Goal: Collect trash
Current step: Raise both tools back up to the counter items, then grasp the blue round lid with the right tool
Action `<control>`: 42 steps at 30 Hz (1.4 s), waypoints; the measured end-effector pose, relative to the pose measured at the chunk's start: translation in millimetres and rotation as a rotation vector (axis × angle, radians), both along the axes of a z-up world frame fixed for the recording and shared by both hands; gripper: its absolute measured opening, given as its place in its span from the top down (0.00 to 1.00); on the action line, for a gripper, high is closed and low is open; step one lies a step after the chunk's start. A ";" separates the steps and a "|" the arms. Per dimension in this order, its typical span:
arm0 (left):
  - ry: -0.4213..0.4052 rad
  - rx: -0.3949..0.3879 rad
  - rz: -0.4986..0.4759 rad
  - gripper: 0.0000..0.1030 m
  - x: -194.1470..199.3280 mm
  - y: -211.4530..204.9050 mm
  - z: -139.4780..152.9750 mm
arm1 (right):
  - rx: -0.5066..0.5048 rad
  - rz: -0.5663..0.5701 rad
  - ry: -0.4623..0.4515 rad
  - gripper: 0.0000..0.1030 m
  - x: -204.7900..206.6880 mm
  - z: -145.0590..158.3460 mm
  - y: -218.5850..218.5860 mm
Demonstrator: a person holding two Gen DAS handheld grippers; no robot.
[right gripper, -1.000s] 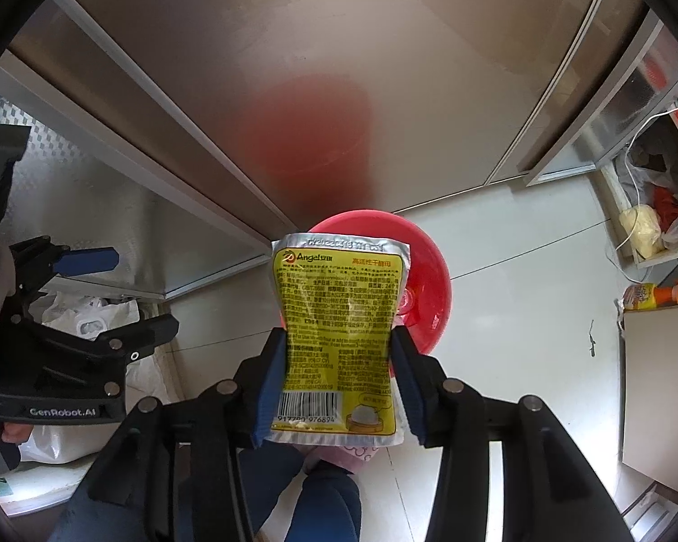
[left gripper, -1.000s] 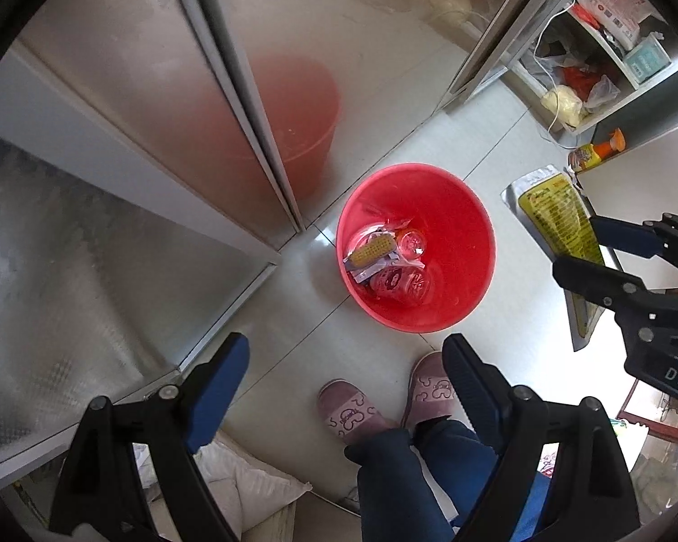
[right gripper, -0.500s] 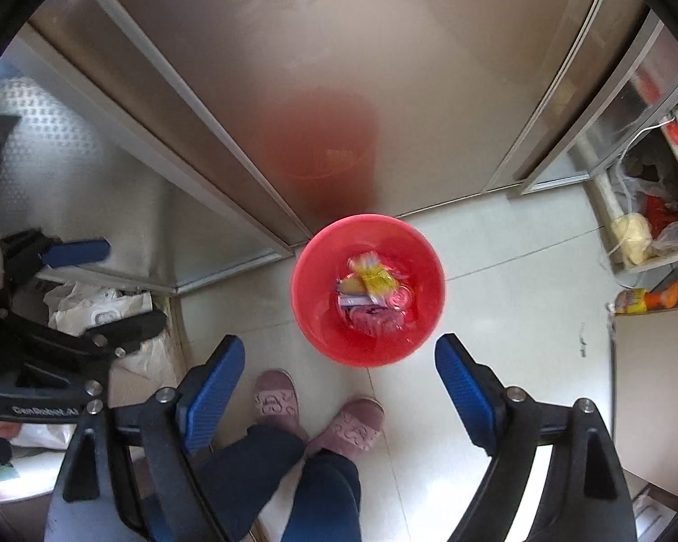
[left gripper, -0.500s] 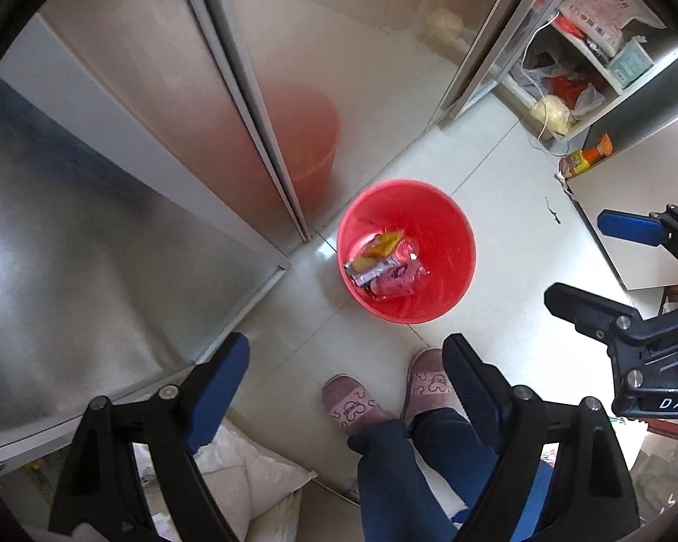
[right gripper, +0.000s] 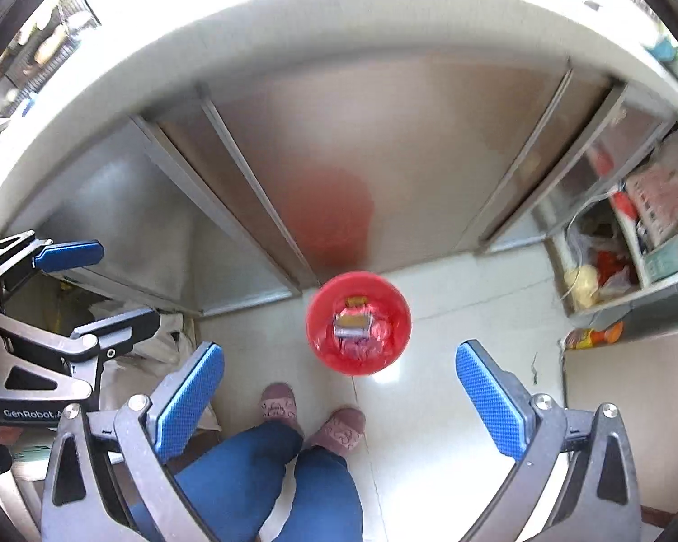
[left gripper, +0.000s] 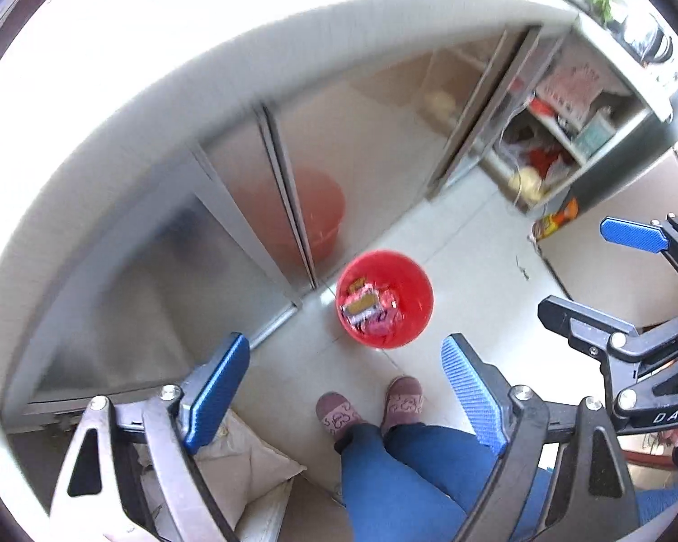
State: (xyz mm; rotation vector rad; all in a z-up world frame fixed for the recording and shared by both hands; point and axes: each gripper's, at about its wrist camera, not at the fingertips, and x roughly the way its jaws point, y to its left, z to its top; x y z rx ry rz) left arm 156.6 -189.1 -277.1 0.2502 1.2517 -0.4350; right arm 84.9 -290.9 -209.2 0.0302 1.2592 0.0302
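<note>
The left gripper [left gripper: 346, 390] stands wide apart, holding nothing. The right gripper [right gripper: 339, 399] has empty, opening jaws high above the red bucket [right gripper: 400, 316] of wrappers [right gripper: 355, 327].

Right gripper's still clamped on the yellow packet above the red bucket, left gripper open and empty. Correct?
Not quite. In the right wrist view the right gripper holds nothing, its jaws opening with nothing between them; the yellow packet lies inside the red bucket. The left gripper is open and empty, as you said.

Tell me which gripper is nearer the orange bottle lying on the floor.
Right. The right gripper hangs on the orange bottle's side of the red bucket; the left gripper hangs on the far side.
</note>
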 end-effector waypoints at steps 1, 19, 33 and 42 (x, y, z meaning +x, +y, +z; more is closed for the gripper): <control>-0.015 0.001 0.008 0.16 -1.0 1.2 11.6 | -0.006 0.006 -0.016 0.00 0.9 10.9 1.9; -0.197 0.006 0.273 0.16 21.5 79.3 126.2 | 0.010 0.229 -0.197 0.00 63.3 113.0 67.4; -0.192 0.007 0.562 0.16 77.0 224.3 146.8 | 0.034 0.515 -0.192 0.00 162.8 127.8 199.7; -0.181 0.011 0.715 0.16 109.3 325.3 145.1 | 0.036 0.674 -0.163 0.00 218.6 118.2 298.0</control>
